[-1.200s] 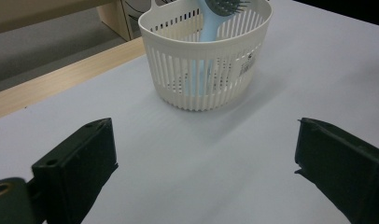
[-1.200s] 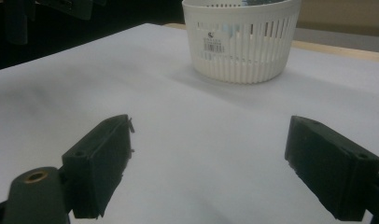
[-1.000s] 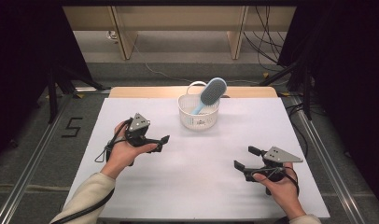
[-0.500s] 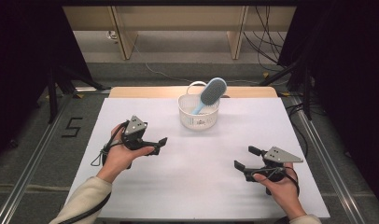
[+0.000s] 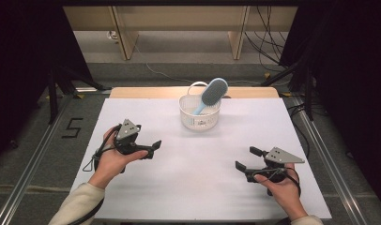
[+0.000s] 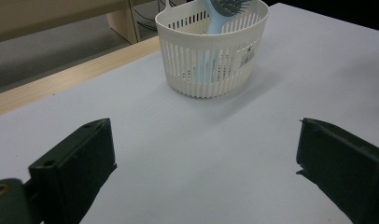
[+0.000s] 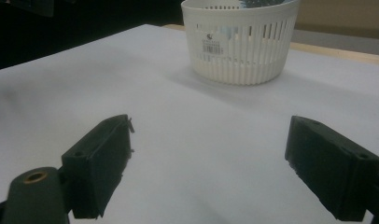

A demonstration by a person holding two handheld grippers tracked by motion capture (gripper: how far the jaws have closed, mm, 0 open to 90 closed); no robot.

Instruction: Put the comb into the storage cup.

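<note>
— Where's the hairbrush?

— Standing tilted in the white basket at the table's far middle, well ahead of both my grippers.

— And their jaws?

— My left gripper and right gripper both hold theirs wide apart, gripping nothing.

The high view looks forward and down over the whole counter. Both gripper views sit low, close above it, facing the white basket from opposite sides.
</note>
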